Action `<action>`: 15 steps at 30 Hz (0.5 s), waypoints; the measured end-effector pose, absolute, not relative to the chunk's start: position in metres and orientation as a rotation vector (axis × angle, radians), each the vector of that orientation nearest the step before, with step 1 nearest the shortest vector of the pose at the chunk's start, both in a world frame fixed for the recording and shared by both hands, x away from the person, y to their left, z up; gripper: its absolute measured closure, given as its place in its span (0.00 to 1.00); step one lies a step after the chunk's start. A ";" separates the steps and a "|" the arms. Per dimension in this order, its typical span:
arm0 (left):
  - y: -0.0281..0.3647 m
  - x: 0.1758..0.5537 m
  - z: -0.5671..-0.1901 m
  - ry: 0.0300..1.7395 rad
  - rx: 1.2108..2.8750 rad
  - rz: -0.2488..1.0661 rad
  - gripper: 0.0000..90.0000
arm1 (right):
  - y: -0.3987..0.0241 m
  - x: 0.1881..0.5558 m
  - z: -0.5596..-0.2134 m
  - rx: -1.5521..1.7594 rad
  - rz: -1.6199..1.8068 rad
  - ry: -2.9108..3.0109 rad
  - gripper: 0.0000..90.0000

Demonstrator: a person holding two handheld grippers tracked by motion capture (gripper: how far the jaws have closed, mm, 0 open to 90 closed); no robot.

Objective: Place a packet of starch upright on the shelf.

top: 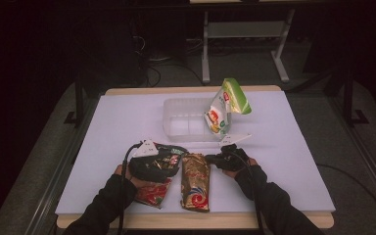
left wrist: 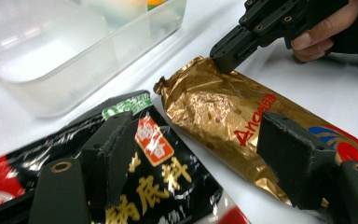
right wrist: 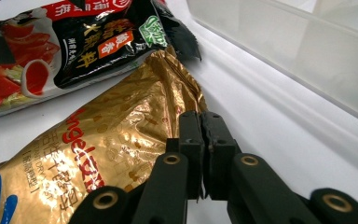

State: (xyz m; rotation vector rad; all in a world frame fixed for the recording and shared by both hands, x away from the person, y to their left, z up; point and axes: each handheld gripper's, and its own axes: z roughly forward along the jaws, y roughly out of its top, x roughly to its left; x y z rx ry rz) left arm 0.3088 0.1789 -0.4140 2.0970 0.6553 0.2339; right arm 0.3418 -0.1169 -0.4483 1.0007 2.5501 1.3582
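A gold foil packet (top: 195,183) lies lengthwise at the front middle of the table, with a black and red packet (top: 154,191) just left of it. My right gripper (top: 210,157) is shut on the crimped far corner of the gold packet (right wrist: 112,140); its jaws (right wrist: 200,126) stand together at that edge. My left gripper (top: 174,159) is open low over both packets. One of its jaws stands over the black packet (left wrist: 168,177) and the other over the gold packet (left wrist: 214,107), gripping neither. The right gripper (left wrist: 226,58) also appears in the left gripper view.
A clear plastic container (top: 176,105) sits at the table's middle back, close beyond the packets. A green and white bag (top: 227,105) stands upright at its right end. A white sheet (top: 293,161) covers the table, and both forearms come in from the front edge.
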 end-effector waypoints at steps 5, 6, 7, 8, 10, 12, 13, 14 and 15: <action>0.166 0.318 -0.419 0.645 2.117 0.207 0.30 | -0.118 0.339 -0.446 0.975 1.357 2.536 0.97; 0.163 0.319 -0.420 0.638 2.128 0.213 0.30 | -0.117 0.339 -0.445 0.955 1.347 2.537 0.97; 0.161 0.321 -0.421 0.642 2.133 0.219 0.30 | -0.118 0.339 -0.445 0.957 1.346 2.537 0.98; 0.158 0.323 -0.422 0.650 2.134 0.218 0.29 | -0.118 0.338 -0.445 0.958 1.348 2.536 0.98; 0.155 0.326 -0.423 0.647 2.137 0.212 0.28 | -0.120 0.338 -0.445 0.957 1.350 2.538 0.97; 0.151 0.329 -0.425 0.652 2.138 0.203 0.28 | -0.123 0.337 -0.445 0.987 1.355 2.538 0.78; 0.149 0.330 -0.426 0.650 2.143 0.197 0.28 | -0.124 0.337 -0.445 1.007 1.345 2.544 0.68; 0.147 0.331 -0.427 0.647 2.146 0.195 0.28 | -0.124 0.336 -0.446 1.005 1.352 2.557 0.69; 0.146 0.332 -0.428 0.644 2.152 0.188 0.28 | -0.125 0.335 -0.446 1.009 1.364 2.567 0.68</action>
